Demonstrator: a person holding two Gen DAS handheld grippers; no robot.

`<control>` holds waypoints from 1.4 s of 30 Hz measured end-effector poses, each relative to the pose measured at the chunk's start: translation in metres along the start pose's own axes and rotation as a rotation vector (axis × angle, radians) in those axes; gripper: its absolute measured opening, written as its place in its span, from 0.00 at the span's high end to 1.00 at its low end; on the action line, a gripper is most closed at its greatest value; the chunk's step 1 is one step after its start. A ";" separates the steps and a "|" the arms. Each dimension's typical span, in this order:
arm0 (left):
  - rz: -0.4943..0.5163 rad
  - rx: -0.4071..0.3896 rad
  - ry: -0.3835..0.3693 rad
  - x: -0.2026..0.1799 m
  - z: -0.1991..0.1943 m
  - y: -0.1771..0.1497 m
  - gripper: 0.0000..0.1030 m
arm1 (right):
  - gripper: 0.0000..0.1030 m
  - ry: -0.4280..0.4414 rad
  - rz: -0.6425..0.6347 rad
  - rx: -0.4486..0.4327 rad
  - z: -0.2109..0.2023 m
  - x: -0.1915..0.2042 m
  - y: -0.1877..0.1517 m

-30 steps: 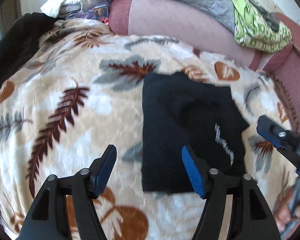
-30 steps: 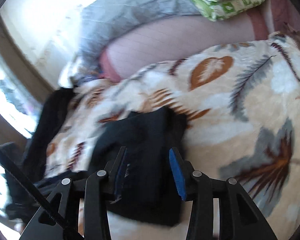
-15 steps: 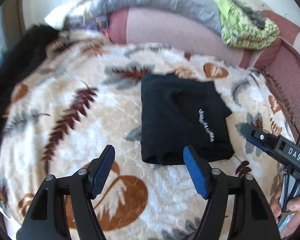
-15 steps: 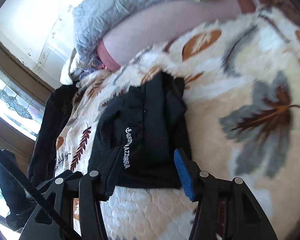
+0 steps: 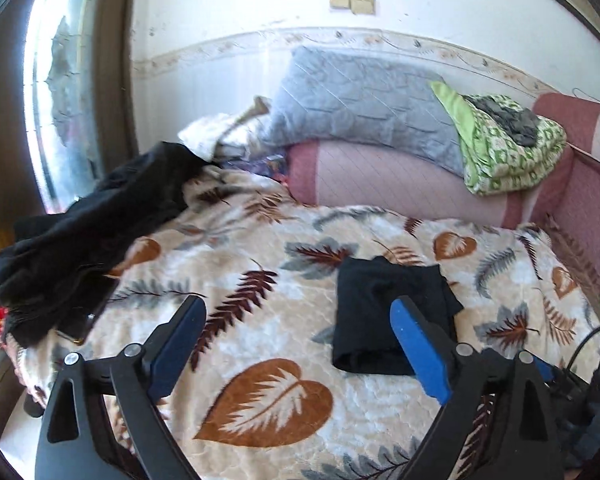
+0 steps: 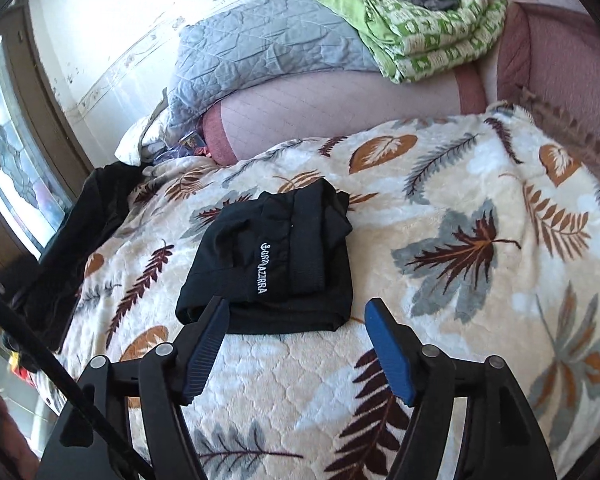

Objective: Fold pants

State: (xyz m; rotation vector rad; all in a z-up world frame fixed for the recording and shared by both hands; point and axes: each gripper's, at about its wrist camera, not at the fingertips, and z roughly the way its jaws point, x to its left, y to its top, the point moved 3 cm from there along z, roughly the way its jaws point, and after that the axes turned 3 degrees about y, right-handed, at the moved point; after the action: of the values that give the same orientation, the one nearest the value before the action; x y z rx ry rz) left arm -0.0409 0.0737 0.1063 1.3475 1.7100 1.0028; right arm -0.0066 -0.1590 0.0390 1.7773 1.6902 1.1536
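— Both grippers have pulled back and up; the left gripper (image 5: 296, 344) and right gripper (image 6: 296, 344) hang with jaws wide, holding nothing

— And the folded black fabric pants (image 6: 274, 264)?

— Lying as a compact rectangle near the middle of the cream leaf-patterned fleece blanket (image 6: 440, 208), toward its right edge in the left view, apart from both grippers; probably released because the fold looks finished

— Any writing?

— White lettering on top, partly legible, ending in "AZZRRA"

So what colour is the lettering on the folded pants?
White, on the black folded pants; it shows best in the right wrist view.
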 end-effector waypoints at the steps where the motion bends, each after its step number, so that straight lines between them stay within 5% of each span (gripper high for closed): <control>1: -0.002 -0.012 0.017 0.002 -0.003 -0.001 0.08 | 0.26 -0.007 -0.010 -0.001 -0.001 0.002 -0.002; 5: -0.034 -0.100 0.080 0.012 -0.019 0.003 0.00 | 0.25 -0.024 -0.033 0.012 -0.002 0.007 -0.010; 9: -0.073 -0.273 0.165 0.025 -0.054 0.010 0.00 | 0.25 -0.022 -0.045 0.025 -0.002 0.012 -0.018; 12: -0.101 -0.341 0.132 0.035 -0.073 0.013 0.00 | 0.24 -0.031 -0.079 0.023 -0.003 0.018 -0.022; 18: -0.053 -0.196 0.083 0.023 -0.056 0.010 0.00 | 0.22 -0.023 -0.107 0.034 -0.002 0.030 -0.027; 28: 0.089 0.129 0.020 -0.014 0.010 -0.040 0.00 | 0.20 -0.077 -0.110 0.075 0.005 0.021 -0.035; 42: 0.094 0.370 -0.084 -0.038 0.056 -0.081 0.00 | 0.19 -0.163 -0.083 0.155 0.015 0.003 -0.049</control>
State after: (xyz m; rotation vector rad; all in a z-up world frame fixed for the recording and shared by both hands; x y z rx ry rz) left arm -0.0171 0.0324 0.0118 1.6920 1.8426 0.6876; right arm -0.0248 -0.1441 -0.0067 1.8191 1.7775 0.8386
